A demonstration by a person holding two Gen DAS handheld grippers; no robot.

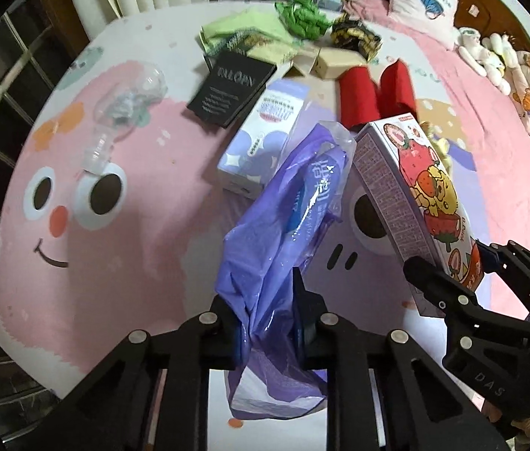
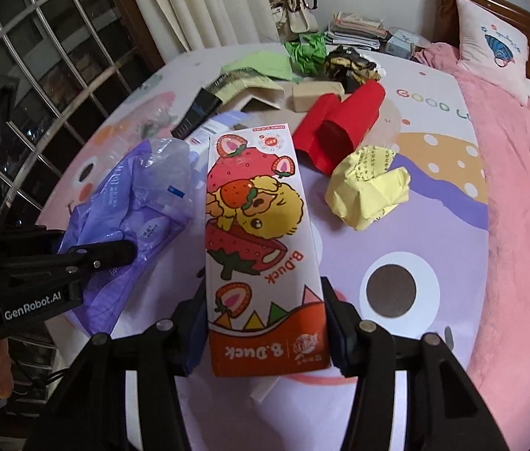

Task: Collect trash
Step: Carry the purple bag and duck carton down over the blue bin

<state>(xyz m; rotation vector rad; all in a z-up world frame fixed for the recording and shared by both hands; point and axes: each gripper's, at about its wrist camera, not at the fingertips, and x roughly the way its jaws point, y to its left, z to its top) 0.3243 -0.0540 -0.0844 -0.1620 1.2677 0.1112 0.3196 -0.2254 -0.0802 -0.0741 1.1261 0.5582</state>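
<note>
A crumpled purple plastic bag [image 1: 291, 206] hangs above the cartoon bedspread [image 1: 114, 225], and my left gripper [image 1: 265, 312] is shut on its lower folds. A tall white box printed with strawberries and a yellow duck [image 2: 257, 206] is lifted at a tilt, with my right gripper [image 2: 263, 297] shut on its orange end. The left wrist view shows the right gripper [image 1: 456, 263] and its box [image 1: 415, 180] just right of the bag. In the right wrist view the left gripper [image 2: 95, 255] and the bag [image 2: 144, 195] are at the left.
On the bed lie a clear plastic bottle [image 1: 129, 101], a black booklet [image 1: 233, 90], a lavender carton [image 1: 261, 139], red paper rolls [image 2: 343, 124], a yellow paper ball [image 2: 370, 188], green crumpled paper [image 2: 310, 52] and small cardboard boxes [image 1: 336, 62]. Pillows and plush toys [image 1: 490, 52] sit at the right.
</note>
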